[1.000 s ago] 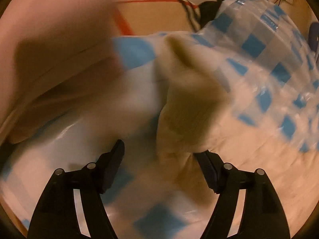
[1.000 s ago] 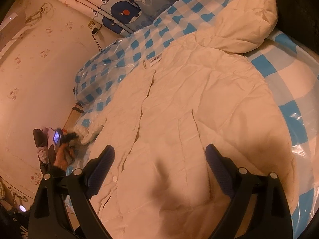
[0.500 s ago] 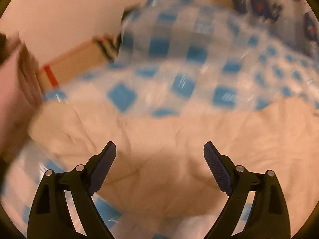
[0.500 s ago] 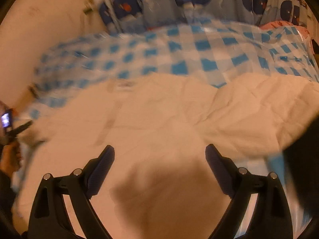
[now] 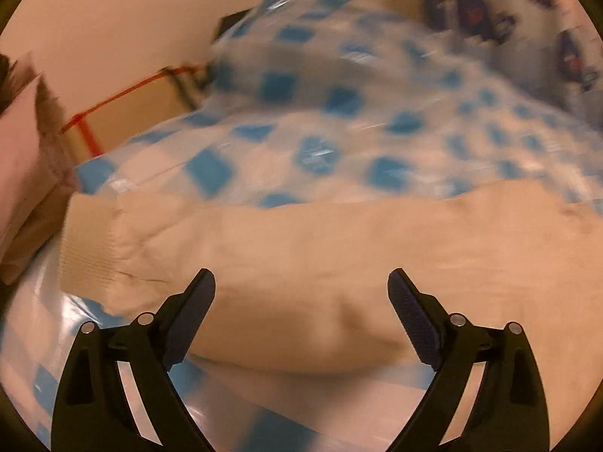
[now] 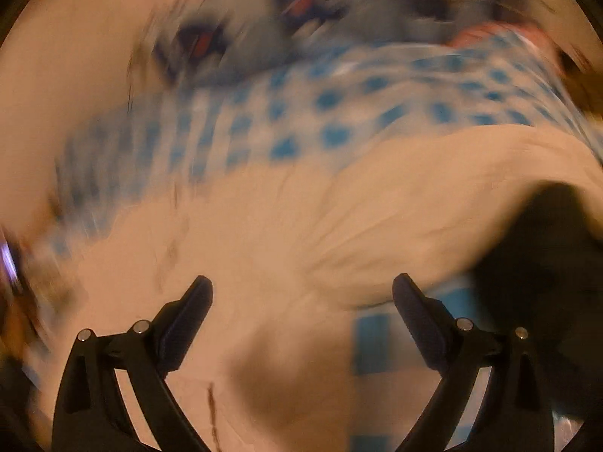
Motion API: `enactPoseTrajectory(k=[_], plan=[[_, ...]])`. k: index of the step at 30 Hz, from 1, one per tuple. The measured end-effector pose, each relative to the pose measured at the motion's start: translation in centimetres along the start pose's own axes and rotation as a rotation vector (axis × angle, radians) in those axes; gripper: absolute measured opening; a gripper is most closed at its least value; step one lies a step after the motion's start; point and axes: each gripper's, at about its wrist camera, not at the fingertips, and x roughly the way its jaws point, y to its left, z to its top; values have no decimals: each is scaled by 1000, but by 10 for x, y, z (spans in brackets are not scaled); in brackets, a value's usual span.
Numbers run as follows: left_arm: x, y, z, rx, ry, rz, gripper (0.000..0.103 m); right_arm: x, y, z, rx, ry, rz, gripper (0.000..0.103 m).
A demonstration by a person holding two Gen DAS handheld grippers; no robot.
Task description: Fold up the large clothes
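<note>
Left wrist view: 1 left gripper (image 5: 301, 293), jaws spread wide, nothing between them. 1 cream jacket (image 5: 339, 248) lies flat on 1 blue-check cover (image 5: 316, 154), a ribbed cuff (image 5: 88, 248) at the frame's left. 1 whale-print cloth (image 5: 501, 19) far back, blurred. Vs 0.5 s ago: much the same view, jacket fills more of the frame, jaws as wide as before.

Right wrist view: heavy blur. 1 right gripper (image 6: 303, 297), fingers wide apart, empty. Jacket (image 6: 264, 248) spreads below it on the cover (image 6: 339, 128); 1 sleeve (image 6: 433, 203) runs to the right. Vs 0.5 s ago: camera tilted, blur worse, dark shape at right larger.
</note>
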Motion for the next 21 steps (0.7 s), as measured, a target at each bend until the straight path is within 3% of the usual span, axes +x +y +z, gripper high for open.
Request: enactPoseTrajectory(k=[5,9,12,14,21], plan=[[-19,-54,-5,-89,20,-232,89,-61,-152,22,589,-168,173,93],[-29,-80,-38,-173,45,-276,89,-56,-235,17,885,-209,252,93],[-39,-89,-62,-275,65,-309,89,-39,-255,20,950,-184,270,92],[-39,-92,-78,-329,80,-326,89,-32,-257,24,952,-169,234,93],[-37,-102,-78,-274,62,-337,89,-25,-266,42,947,-254,171,88]])
